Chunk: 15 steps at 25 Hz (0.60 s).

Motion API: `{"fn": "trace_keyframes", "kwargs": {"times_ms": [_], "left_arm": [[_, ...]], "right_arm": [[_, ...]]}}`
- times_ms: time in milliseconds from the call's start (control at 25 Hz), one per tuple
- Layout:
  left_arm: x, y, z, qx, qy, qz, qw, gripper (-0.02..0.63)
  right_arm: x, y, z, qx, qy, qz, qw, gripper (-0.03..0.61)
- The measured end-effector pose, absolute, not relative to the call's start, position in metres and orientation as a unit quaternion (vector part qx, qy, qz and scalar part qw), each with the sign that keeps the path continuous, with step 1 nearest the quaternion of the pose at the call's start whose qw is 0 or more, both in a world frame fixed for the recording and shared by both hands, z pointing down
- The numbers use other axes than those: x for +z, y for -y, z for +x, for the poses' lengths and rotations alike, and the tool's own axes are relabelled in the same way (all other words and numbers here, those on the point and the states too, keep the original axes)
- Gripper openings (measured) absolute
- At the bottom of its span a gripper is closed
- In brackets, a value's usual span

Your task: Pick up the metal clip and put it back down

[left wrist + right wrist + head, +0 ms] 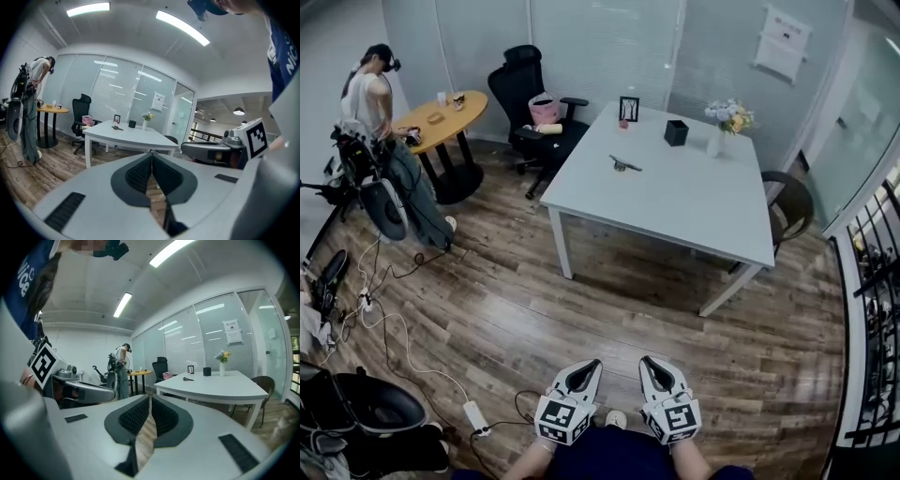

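The small dark metal clip (624,165) lies on the white table (694,202), toward its far left part. It also shows as a tiny dark shape, the clip (116,128) in the left gripper view and the clip (187,378) in the right gripper view. My left gripper (592,364) and right gripper (645,360) hang low near my body, far from the table, over the wooden floor. Both are shut with nothing between their pads. The left gripper (151,154) and right gripper (149,397) point toward the table.
On the table stand a picture frame (629,109), a black cup (676,132) and a vase of flowers (727,122). A black office chair (528,94) and a round wooden table (441,120) are at the left, with a person (375,103) beside them. Cables (394,328) cross the floor.
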State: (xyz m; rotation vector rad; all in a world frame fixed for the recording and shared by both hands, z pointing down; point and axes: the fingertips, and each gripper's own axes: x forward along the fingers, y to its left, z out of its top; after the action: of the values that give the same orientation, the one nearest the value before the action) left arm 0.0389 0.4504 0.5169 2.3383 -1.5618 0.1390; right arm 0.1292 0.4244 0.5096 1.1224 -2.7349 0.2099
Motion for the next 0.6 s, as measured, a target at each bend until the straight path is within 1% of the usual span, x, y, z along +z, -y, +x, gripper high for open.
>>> {"fn": "trace_keyframes", "kwargs": {"times_ms": [40,80,120,160,200,280,360,440,600], "left_arm": [[0.518,-0.451,0.039,0.043,0.541,0.822,0.170,0.011],[0.518,-0.452,0.039,0.033,0.534,0.826,0.176,0.057],[0.516,-0.453,0.039,0.022,0.527,0.830,0.181,0.139],[0.514,-0.453,0.038,0.012,0.523,0.833,0.183,0.228],[0.512,-0.453,0.037,0.006,0.521,0.834,0.181,0.291],[0.510,-0.453,0.032,0.003,0.519,0.837,0.176,0.362],[0.509,-0.451,0.025,0.006,0.522,0.836,0.170,0.406],[0.507,-0.449,0.016,0.006,0.530,0.833,0.159,0.434],[0.506,-0.448,0.001,0.006,0.528,0.836,0.147,0.437]], "right_arm": [[0.510,-0.423,0.130,0.073,0.919,0.378,0.088,0.046],[0.511,-0.422,0.130,0.076,0.919,0.377,0.088,0.139],[0.512,-0.422,0.129,0.079,0.919,0.375,0.089,0.236],[0.512,-0.422,0.129,0.080,0.919,0.375,0.091,0.258],[0.512,-0.422,0.128,0.078,0.919,0.375,0.094,0.280],[0.513,-0.423,0.126,0.074,0.918,0.377,0.101,0.326],[0.514,-0.423,0.122,0.072,0.915,0.381,0.108,0.359],[0.515,-0.423,0.118,0.073,0.914,0.384,0.112,0.385],[0.521,-0.426,0.104,0.074,0.913,0.385,0.112,0.413]]}}
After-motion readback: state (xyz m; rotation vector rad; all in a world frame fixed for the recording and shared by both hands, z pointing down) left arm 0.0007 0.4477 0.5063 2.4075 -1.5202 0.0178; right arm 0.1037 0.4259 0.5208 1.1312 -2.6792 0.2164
